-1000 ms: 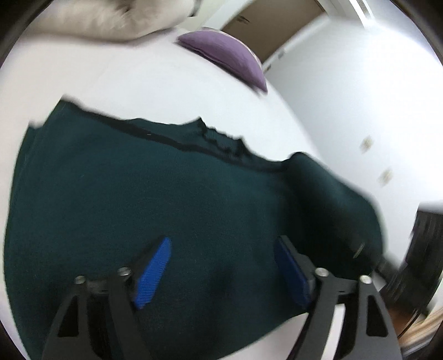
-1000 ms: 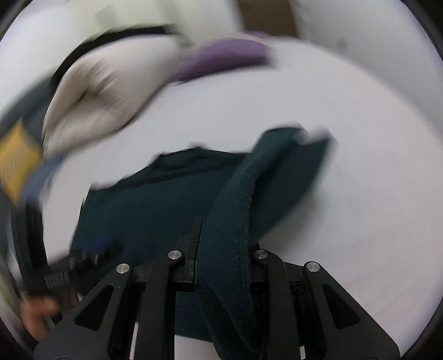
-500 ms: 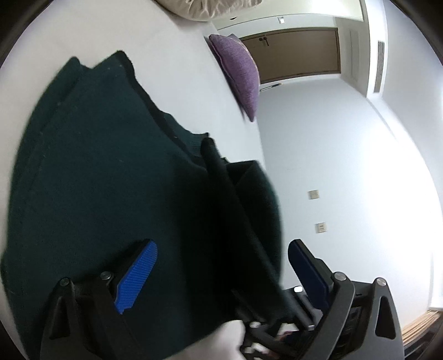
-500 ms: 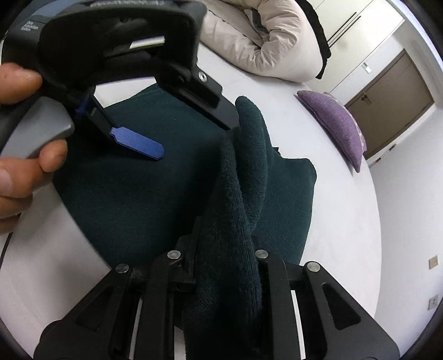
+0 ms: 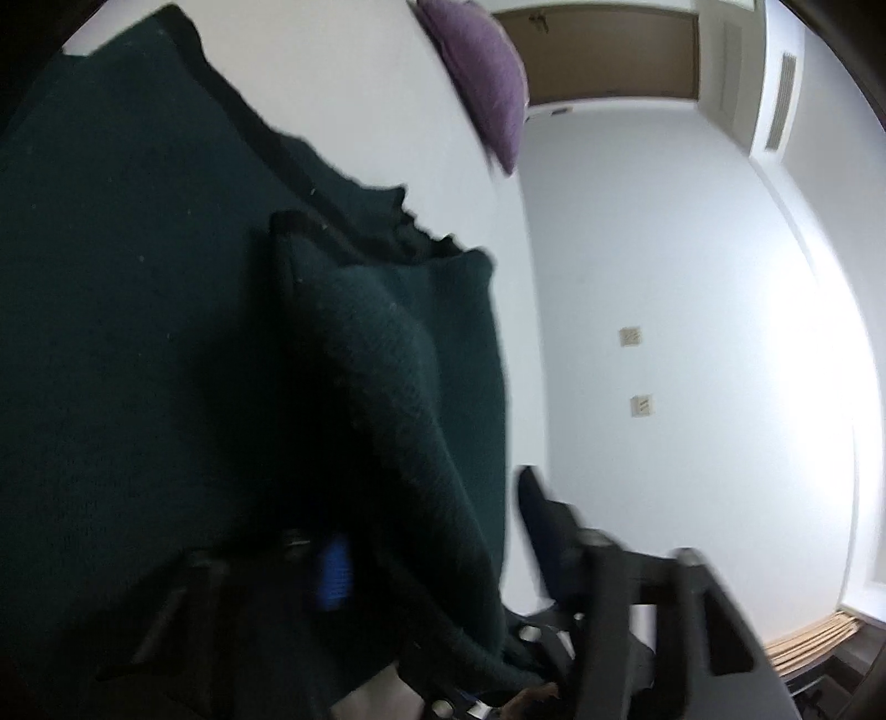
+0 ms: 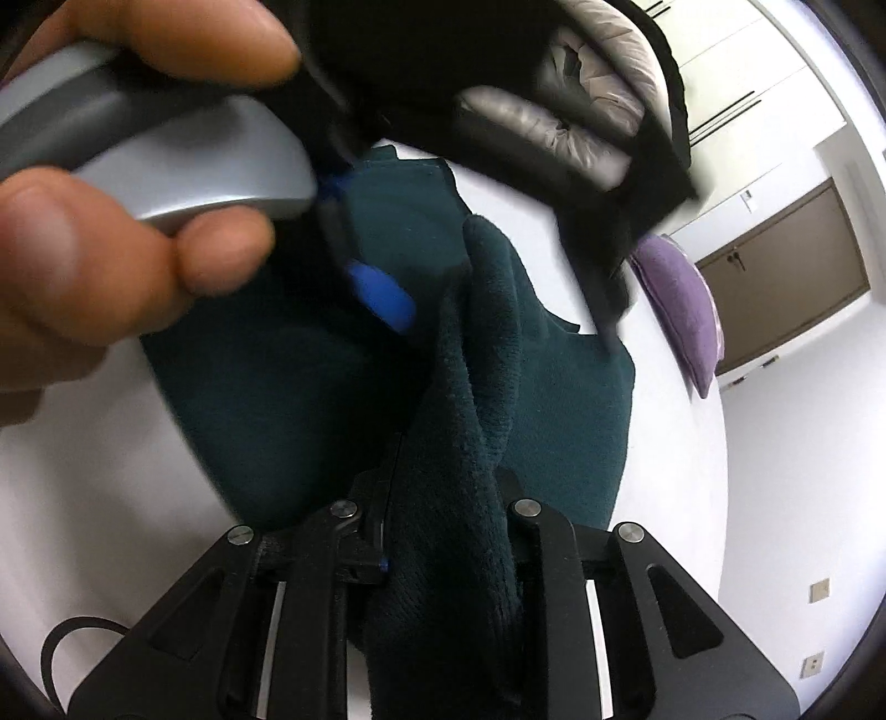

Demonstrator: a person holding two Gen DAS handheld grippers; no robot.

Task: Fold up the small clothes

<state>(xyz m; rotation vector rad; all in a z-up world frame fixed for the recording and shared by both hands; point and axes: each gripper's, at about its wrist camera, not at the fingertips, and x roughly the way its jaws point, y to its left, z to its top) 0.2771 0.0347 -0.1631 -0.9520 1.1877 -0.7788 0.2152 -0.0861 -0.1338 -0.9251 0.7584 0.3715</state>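
A dark green knitted garment [image 5: 138,332] lies on a white bed [image 5: 343,88]. My right gripper [image 6: 448,498] is shut on a raised fold of the garment [image 6: 487,354], which hangs over the flat part. My left gripper [image 5: 437,543] is open, its jaws on either side of that raised fold; one blue pad [image 5: 335,576] shows at the left of the fold. In the right wrist view the left gripper [image 6: 482,299] and the hand holding it hover close above the garment, with a blue pad [image 6: 382,293] showing.
A purple cushion [image 5: 487,72] lies at the far end of the bed, also in the right wrist view [image 6: 681,310]. A beige quilted coat [image 6: 587,111] is bunched at the back. A brown door [image 5: 598,50] and white wall lie beyond.
My left gripper has moved in over the raised fold, which now sits between its jaws. My right gripper has kept hold of the fold and brought it closer to the left gripper.
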